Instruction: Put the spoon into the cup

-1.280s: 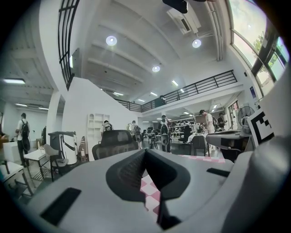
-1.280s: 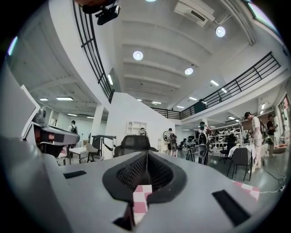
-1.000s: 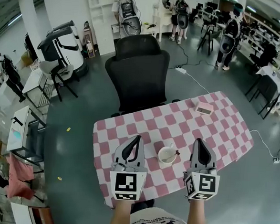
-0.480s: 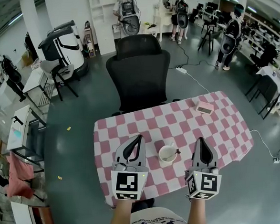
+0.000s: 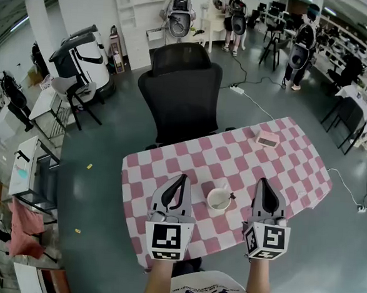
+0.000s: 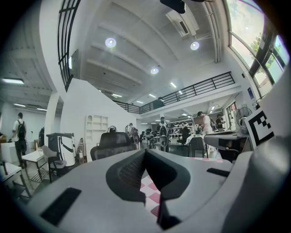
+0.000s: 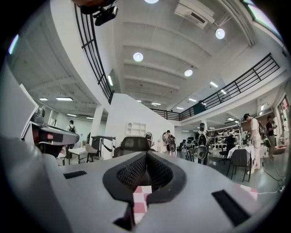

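While spoon (image 5: 231, 197) lies in round white cup (image 5: 218, 202), L claw (image 5: 182, 179), R claw (image 5: 263, 182) sit shut.

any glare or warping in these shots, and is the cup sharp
Head view: fisheye bends the room's edges, but the cup on the checked table is sharp under even light. Left gripper view: black round border, windows at upper right washed out. Right gripper view: same border, ceiling lamps flare white.

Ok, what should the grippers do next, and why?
Probably just lift both away: the spoon already seems to sit in the white cup, and the left gripper and right gripper are shut and empty either side of it.
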Demonstrator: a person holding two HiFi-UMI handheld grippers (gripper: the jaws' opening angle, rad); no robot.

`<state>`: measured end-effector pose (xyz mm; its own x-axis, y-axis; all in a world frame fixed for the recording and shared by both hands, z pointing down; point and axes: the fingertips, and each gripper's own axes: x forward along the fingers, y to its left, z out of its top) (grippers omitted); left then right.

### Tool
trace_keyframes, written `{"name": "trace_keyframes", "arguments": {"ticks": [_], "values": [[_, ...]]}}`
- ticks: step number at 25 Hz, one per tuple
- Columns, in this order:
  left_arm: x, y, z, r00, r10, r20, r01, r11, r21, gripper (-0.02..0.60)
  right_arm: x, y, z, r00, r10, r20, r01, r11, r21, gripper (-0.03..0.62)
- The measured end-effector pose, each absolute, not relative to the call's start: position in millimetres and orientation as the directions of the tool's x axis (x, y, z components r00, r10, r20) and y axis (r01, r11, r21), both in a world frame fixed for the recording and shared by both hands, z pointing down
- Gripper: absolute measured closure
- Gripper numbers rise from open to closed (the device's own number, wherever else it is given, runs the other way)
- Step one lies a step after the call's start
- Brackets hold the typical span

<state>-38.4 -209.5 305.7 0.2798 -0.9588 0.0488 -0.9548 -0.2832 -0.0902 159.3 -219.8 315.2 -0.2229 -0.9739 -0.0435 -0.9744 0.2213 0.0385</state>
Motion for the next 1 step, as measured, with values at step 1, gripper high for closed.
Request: {"name": "trace_keyframes", "arguments": {"ticks": [1], "values": [[-38.2,-209.7,305.8,0.281,-0.958,0.049,-0.954,-0.285,-0.090,0.568,158.9,-219.7,315.1,-0.222,-0.974,-0.044,-0.975,0.221,0.038,0.579]]}}
